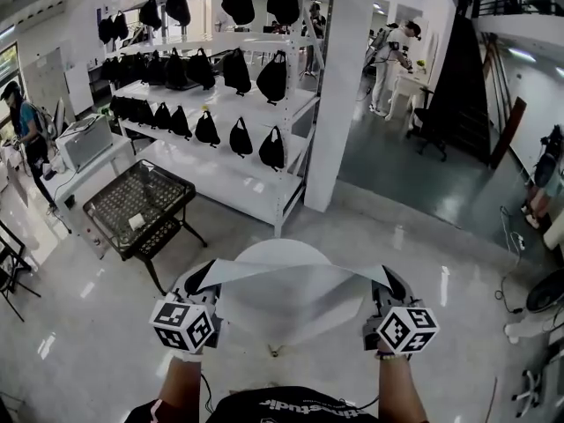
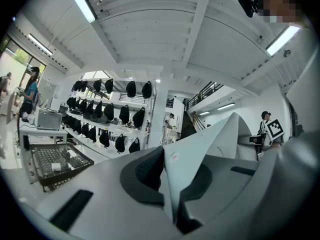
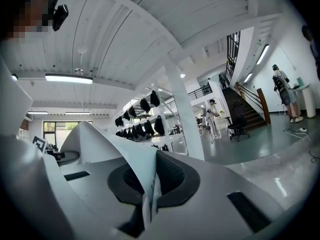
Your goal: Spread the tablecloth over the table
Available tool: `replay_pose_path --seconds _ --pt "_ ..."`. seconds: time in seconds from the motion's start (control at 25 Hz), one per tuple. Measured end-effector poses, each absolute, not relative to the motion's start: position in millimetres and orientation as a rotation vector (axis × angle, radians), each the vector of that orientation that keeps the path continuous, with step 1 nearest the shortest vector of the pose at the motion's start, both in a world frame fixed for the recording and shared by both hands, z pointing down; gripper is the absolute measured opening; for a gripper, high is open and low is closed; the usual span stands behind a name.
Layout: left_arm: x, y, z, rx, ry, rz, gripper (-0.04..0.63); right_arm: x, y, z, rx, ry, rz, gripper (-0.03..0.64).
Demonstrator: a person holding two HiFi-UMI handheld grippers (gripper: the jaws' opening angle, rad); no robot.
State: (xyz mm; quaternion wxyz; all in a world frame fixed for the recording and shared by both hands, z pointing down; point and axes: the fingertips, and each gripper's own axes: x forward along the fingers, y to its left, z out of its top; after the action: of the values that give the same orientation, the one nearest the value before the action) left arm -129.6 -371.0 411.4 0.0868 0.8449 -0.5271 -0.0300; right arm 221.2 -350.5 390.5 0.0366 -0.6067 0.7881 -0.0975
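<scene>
The tablecloth (image 1: pixel 291 302) is one white sheet, held in the air above the round table (image 1: pixel 282 249). Its upper edge is stretched between the two claws and the rest hangs slack toward the person. The left claw (image 1: pixel 196 282) is closed on one end of this edge. In the left gripper view the cloth (image 2: pixel 200 149) rises out of the pinched jaws (image 2: pixel 167 169). The right claw (image 1: pixel 388 285) is clamped on the other end in the same way, and the right gripper view shows a thin fold of cloth (image 3: pixel 100 144) squeezed between the jaws (image 3: pixel 150 184).

I think the main risk is that each claw has only a narrow piece of the edge, so a quick swing forward could pull one corner free and the cloth would fall to the floor. The table is small and round, so a cloth laid off centre may slide down one side. The slack middle may also land with folds.

By count there are one tablecloth, one table and two claws. Further out stand one black mesh table (image 1: pixel 141 205), one white shelf unit (image 1: pixel 220 95) with many black bags that I cannot count exactly, and one white pillar (image 1: pixel 339 86).
</scene>
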Motion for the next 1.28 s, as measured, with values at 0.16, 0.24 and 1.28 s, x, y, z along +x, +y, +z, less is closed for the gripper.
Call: replay_pose_path --seconds 0.16,0.24,1.28 --pt "-134 -386 415 2.515 -1.498 -0.149 0.018 216 -361 393 -1.877 2.41 -0.288 0.026" --pt "-134 -391 417 2.512 -1.465 -0.176 0.018 215 -363 394 -1.877 2.41 -0.286 0.026" --pt "-127 -547 376 2.501 -1.546 -0.184 0.018 223 -517 358 -1.83 2.455 -0.213 0.028"
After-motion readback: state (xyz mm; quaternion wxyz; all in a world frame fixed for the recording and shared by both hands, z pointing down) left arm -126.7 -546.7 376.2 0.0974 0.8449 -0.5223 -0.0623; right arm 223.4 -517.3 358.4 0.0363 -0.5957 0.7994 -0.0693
